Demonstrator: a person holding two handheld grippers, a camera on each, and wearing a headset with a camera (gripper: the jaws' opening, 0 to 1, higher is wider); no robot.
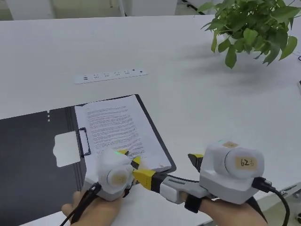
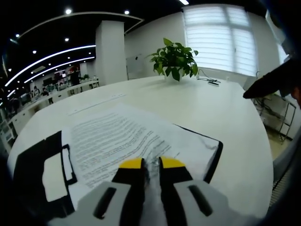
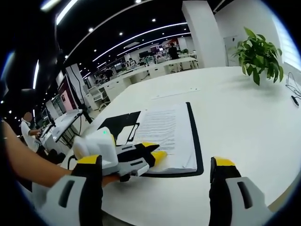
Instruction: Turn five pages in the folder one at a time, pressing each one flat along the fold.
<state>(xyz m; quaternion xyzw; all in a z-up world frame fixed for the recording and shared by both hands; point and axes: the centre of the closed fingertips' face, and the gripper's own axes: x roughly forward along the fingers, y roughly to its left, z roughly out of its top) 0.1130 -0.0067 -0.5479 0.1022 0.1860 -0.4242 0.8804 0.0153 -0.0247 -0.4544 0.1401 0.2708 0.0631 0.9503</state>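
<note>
Folder (image 1: 28, 141) lies open on the white table (image 1: 211, 103), with its black inner cover to the left, the printed top page (image 1: 113, 125) on the right half and the clip (image 1: 83, 141) between them. Your left gripper (image 1: 130, 157) is at the page's near edge with its jaws drawn almost together. Paper appears to be pinched between them (the left gripper view blurs at the tips). Your right gripper (image 1: 170, 167) hovers near the folder's near right corner, jaws spread wide and holding nothing. A power strip (image 1: 110, 74) and a potted plant (image 1: 254, 23) sit well beyond the folder.

open tabletop (image 1: 211, 108) right of the folder (image 1: 28, 150); plant (image 1: 254, 23) and power strip (image 1: 110, 74) stand farther back.
</note>
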